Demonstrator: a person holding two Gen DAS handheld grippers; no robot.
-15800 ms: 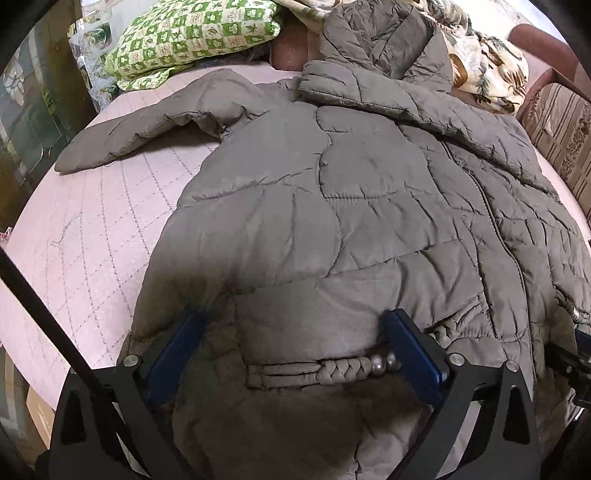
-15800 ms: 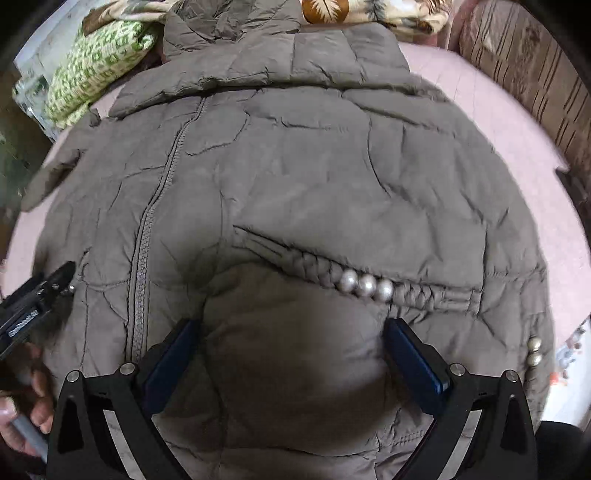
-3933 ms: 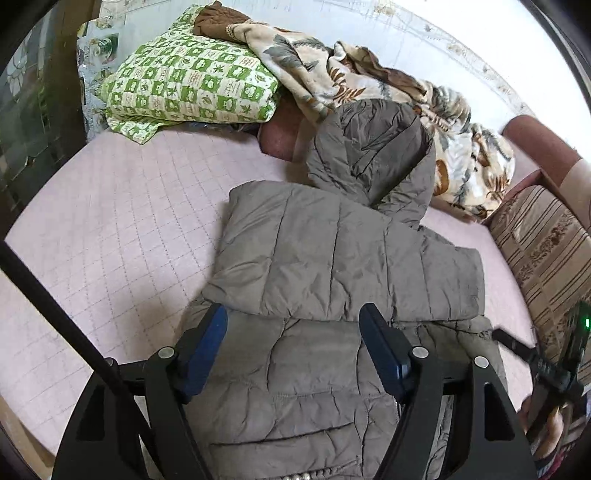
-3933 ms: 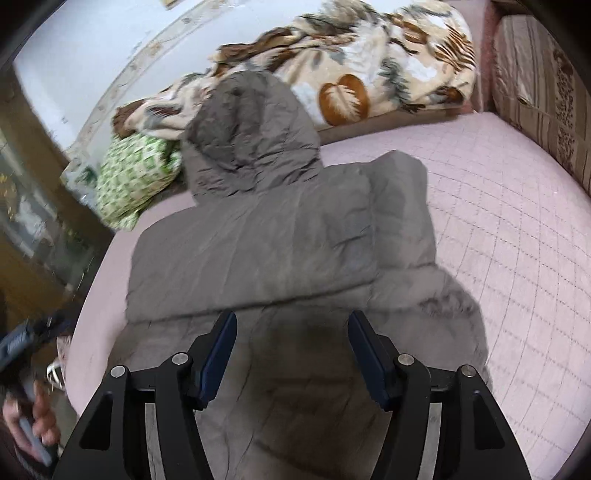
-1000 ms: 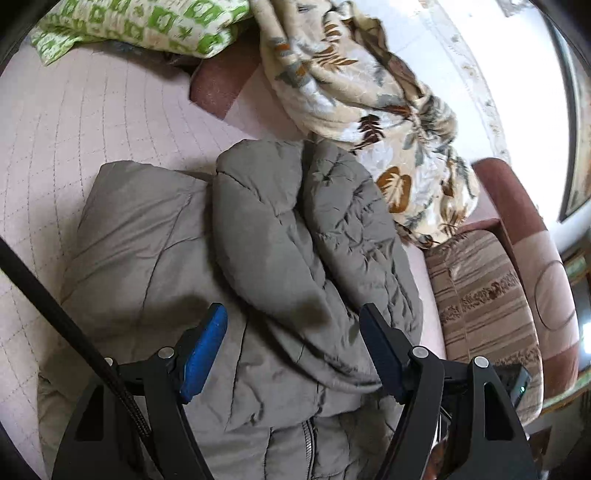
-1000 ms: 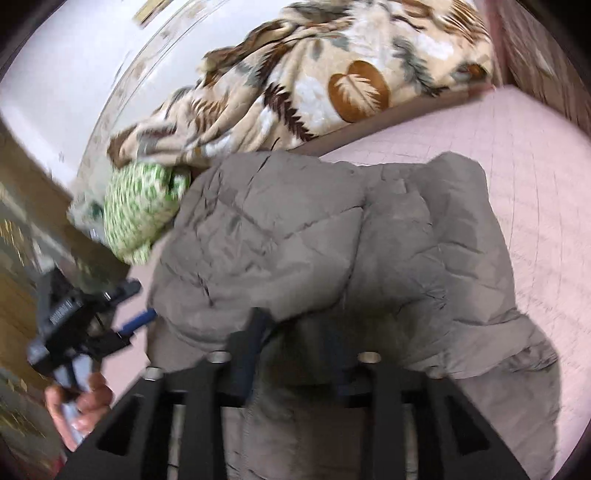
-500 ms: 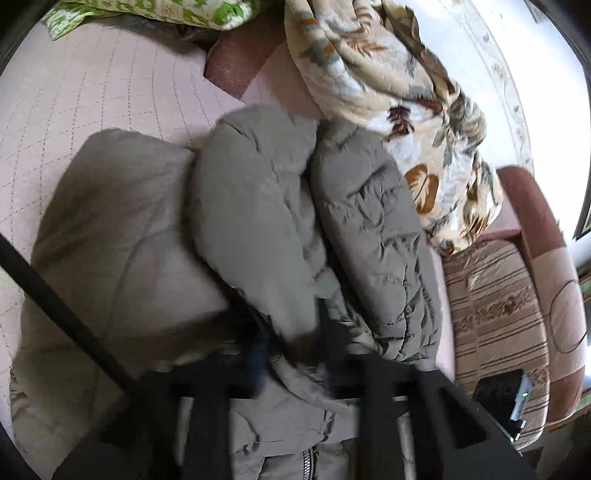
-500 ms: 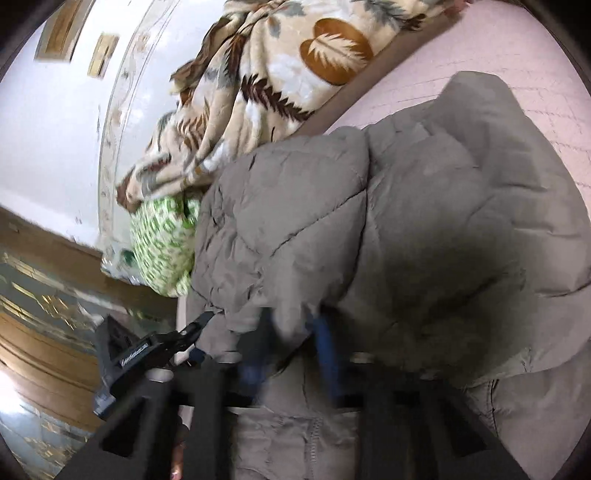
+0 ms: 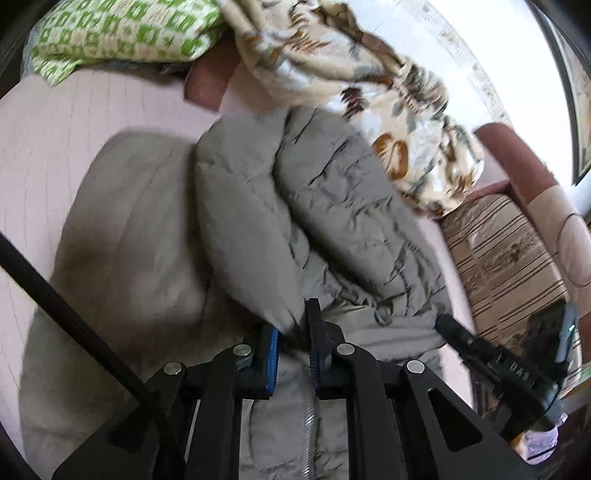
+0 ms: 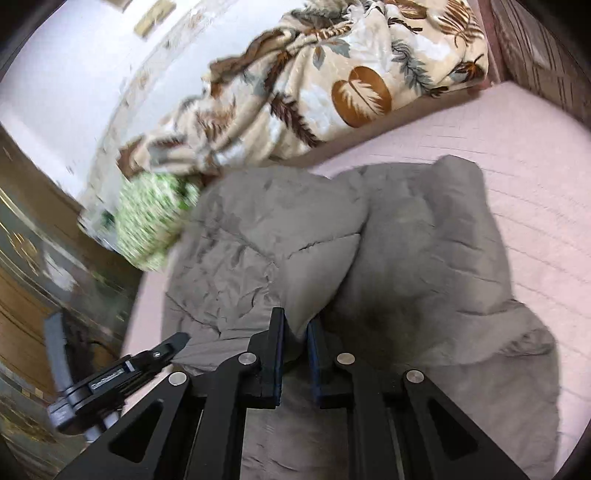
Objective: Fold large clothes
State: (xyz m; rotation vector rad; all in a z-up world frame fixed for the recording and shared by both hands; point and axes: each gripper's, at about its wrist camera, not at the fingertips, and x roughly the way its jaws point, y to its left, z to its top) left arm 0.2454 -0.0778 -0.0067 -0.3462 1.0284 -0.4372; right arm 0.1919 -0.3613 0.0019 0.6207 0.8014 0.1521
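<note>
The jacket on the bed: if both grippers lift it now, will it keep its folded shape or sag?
The jacket is puffy and quilted, so it will probably sag and spring open rather than hold a crease. Left gripper and right gripper each pinch only a small fold; the loose layers would likely hang down. It looks light for its bulk, and its smooth shell may slip.

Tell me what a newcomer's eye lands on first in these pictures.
The bulky grey puffer jacket heaped on the pink quilted bed, its hood edge pinched in both the left gripper and the right gripper. Behind it, against the wall, lie a leaf-print blanket and a green checked pillow.
</note>
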